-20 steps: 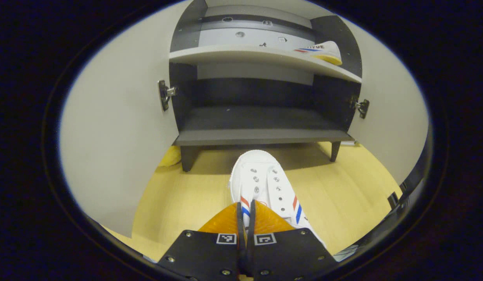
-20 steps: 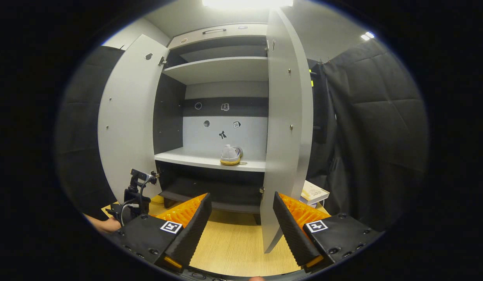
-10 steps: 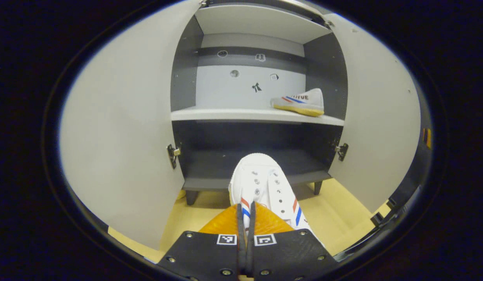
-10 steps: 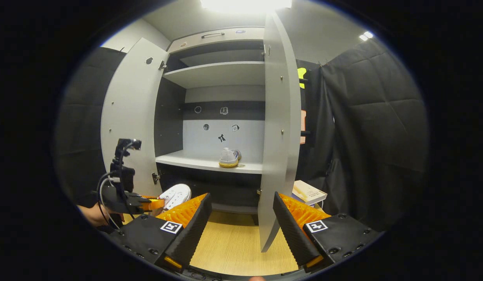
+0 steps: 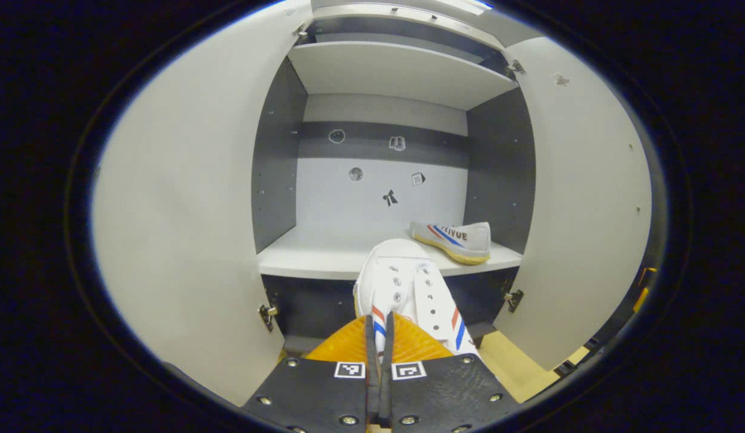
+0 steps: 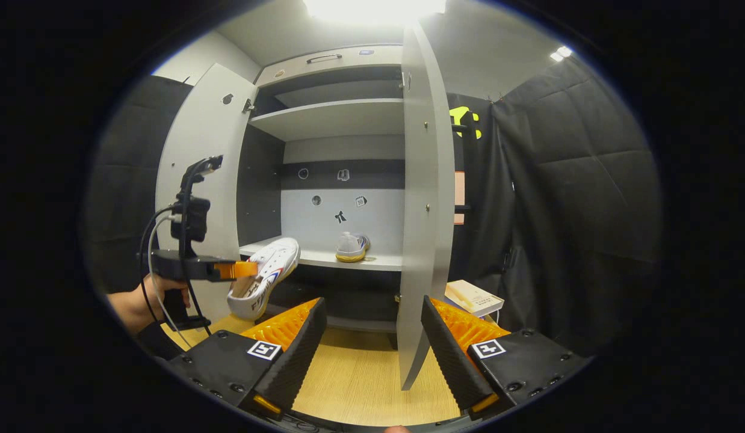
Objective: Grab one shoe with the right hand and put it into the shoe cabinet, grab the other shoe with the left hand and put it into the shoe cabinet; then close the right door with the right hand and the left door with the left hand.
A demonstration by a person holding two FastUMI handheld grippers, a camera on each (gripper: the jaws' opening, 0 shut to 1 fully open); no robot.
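My left gripper (image 5: 378,328) is shut on the heel collar of a white shoe (image 5: 402,288) with red and blue stripes; the shoe hangs toe-forward in front of the cabinet's pale middle shelf (image 5: 312,258). From the right gripper view, that shoe (image 6: 265,276) tilts toe-up in the left gripper (image 6: 243,269), just off the shelf edge. The other shoe (image 5: 452,239) lies on the shelf's right side, also visible as a small shoe (image 6: 351,246). My right gripper (image 6: 372,337) is open and holds nothing, low over the floor in front of the cabinet.
Both cabinet doors stand open: left door (image 6: 198,180), right door (image 6: 426,198) edge-on just ahead of my right gripper. A hand (image 6: 138,300) holds the left gripper. A book (image 6: 472,297) lies low to the right. Wooden floor (image 6: 360,379) lies below; an upper shelf (image 5: 396,72) sits above.
My left gripper has risen from floor level with the shoe, from the cabinet's bottom opening up to the middle shelf. The right gripper has barely moved and stays open.
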